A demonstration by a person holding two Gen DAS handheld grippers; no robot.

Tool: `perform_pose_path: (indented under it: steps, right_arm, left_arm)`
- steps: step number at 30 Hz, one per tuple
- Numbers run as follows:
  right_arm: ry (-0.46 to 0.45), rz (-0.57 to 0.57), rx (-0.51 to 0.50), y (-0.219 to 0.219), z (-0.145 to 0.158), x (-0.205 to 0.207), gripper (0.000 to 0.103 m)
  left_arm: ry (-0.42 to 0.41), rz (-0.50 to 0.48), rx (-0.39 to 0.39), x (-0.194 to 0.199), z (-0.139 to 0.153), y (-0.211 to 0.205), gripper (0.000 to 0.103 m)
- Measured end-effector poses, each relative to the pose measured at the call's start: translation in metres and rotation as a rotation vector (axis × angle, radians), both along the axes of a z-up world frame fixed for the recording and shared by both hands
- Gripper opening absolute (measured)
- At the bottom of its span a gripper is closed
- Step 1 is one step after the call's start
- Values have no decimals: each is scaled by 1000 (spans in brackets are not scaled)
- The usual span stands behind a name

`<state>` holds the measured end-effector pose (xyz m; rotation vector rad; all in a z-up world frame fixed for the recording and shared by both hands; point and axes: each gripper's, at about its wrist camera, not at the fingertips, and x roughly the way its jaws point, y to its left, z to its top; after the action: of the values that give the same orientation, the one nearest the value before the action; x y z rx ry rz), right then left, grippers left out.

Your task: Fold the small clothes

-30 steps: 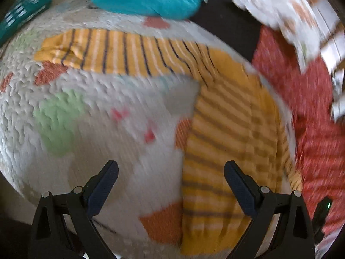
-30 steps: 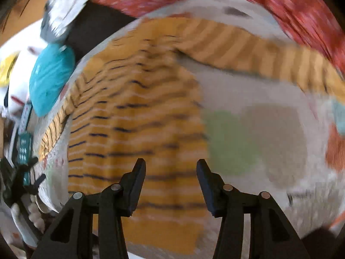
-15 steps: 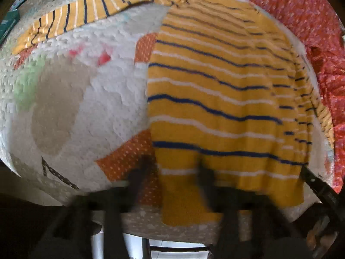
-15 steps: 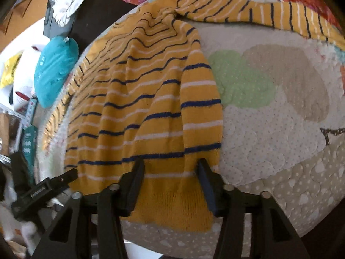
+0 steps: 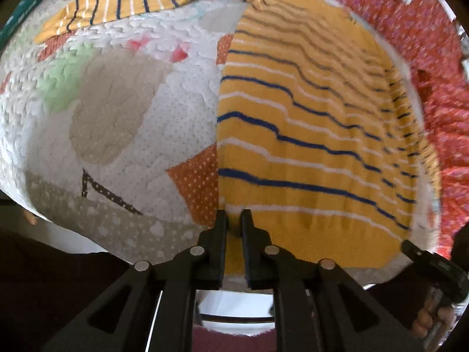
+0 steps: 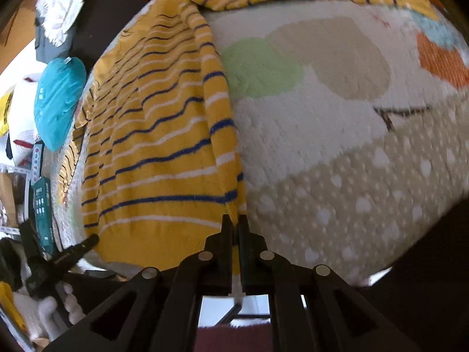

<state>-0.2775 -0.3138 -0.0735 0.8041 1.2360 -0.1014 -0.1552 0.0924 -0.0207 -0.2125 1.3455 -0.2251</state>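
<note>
Now | left tongs (image 5: 233,220): pinching striped sweater (image 5: 307,123) hem | right tongs (image 6: 234,224): pinching its opposite hem corner | quilt (image 5: 117,111) beneath

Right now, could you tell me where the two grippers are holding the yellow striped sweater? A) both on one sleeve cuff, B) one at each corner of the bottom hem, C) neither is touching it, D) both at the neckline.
B: the left gripper is closed on one corner of the yellow striped sweater at its ribbed hem, and the right gripper pinches the opposite hem corner.
</note>
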Motion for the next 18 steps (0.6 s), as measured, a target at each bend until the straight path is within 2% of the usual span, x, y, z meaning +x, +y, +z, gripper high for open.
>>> perform_pose_path:
  steps: [3,5,6,7,8,10,18]
  right_arm:
    - [-79,-63,43,-22,14,-4,6]
    - [-151,-136,28,-46,25,-6,9]
    - [-185,-192,-3,-63,31,-7,16]
    - [-207,-234,-27,-78,33,-7,27]
    - [-234,-285,-54,-97,34,-6,33]
    - [-259,-372,-77,-129,29,-5,38]
    - [-202,-762,-23,-243,-20,9,40]
  left_arm:
    - [-67,17,5,-10,24,17,13]
    - [-124,29,17,-11,42,25,27]
    - [-144,36,19,-8,47,24,31]
    - [-169,43,15,-5,55,26,41]
    - [-195,46,7,2,62,25,50]
    - [-224,39,-8,19,67,18,55]
    - [-306,26,-2,108,64,-24,56]
